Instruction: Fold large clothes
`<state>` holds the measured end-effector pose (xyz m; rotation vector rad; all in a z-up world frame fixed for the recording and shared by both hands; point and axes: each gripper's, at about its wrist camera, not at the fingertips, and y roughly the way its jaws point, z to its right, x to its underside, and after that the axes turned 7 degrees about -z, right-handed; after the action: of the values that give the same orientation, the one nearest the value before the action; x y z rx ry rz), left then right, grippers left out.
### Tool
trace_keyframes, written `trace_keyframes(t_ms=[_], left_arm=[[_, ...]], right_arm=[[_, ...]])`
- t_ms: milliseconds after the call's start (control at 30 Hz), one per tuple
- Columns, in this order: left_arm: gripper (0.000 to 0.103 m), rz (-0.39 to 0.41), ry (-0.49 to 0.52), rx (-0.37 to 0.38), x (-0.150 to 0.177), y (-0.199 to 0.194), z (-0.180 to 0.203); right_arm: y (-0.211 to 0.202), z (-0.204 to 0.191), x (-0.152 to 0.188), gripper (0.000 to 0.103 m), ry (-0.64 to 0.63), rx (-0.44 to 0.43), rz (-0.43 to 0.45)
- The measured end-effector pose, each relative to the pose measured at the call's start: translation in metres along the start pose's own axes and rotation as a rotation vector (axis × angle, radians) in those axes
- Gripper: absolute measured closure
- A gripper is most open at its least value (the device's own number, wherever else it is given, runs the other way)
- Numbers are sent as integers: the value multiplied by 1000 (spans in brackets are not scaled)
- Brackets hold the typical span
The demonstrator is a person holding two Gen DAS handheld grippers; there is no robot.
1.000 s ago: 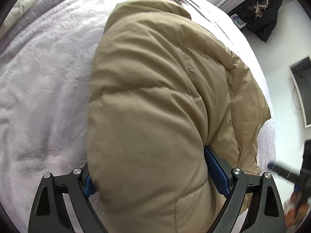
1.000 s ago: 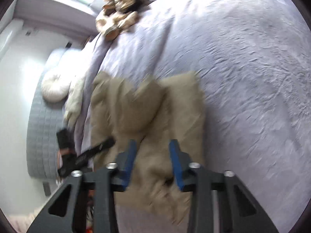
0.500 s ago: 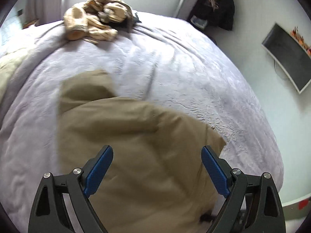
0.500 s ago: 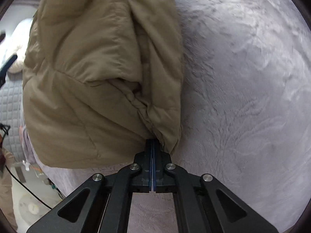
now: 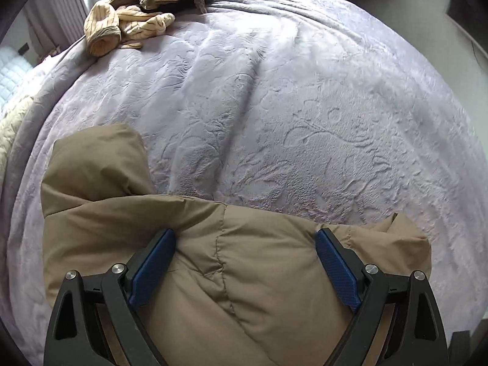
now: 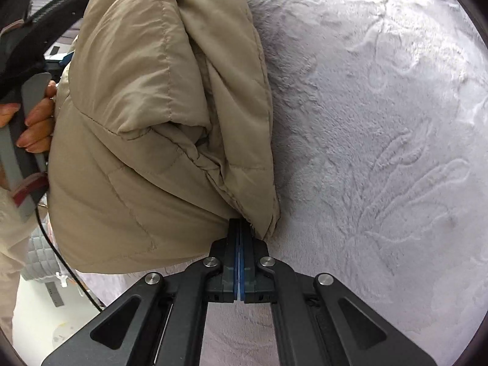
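Note:
A tan puffer jacket (image 5: 244, 280) lies bunched in folds at the near edge of a lilac plush bed cover (image 5: 305, 106). My left gripper (image 5: 245, 233) hovers over it with its blue pads wide apart, the quilted fabric filling the space between them without being pinched. In the right wrist view the jacket (image 6: 152, 91) bulges to the left. My right gripper (image 6: 239, 222) is shut, its pads pressed together at the jacket's lower hem corner, where the fabric runs into the tips.
A heap of striped cream garments (image 5: 134, 15) and a dark item sit at the far end of the bed. A person's hand (image 6: 36, 122) grips the other tool's handle left of the jacket. Bare bed cover (image 6: 381, 152) stretches right of it.
The left view swung off the jacket's bulk toward the far end of the bed, jaws still wide. The right gripper came down and shut at the jacket's hem.

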<state>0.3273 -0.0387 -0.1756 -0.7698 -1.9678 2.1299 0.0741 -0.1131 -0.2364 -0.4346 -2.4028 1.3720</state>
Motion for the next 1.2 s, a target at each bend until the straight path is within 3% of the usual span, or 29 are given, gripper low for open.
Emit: trace_keyframes(t_ms=[200,500,767,1200], left_arm=[[10,1,-25,0,0,-14,-7],[10,11,-67,34,26,-68,-28],[10,8,-109,37,76,-113,-50],[8,-33,-182,41,171,-158,-77]], right_arm=[[-12,12,-5,103,32,-24,-26],[-57,-5,0,100,-44,18,7],[-77,-28,-9,100,-84,44,51],[-95,-71,24,100,-134,103,111]])
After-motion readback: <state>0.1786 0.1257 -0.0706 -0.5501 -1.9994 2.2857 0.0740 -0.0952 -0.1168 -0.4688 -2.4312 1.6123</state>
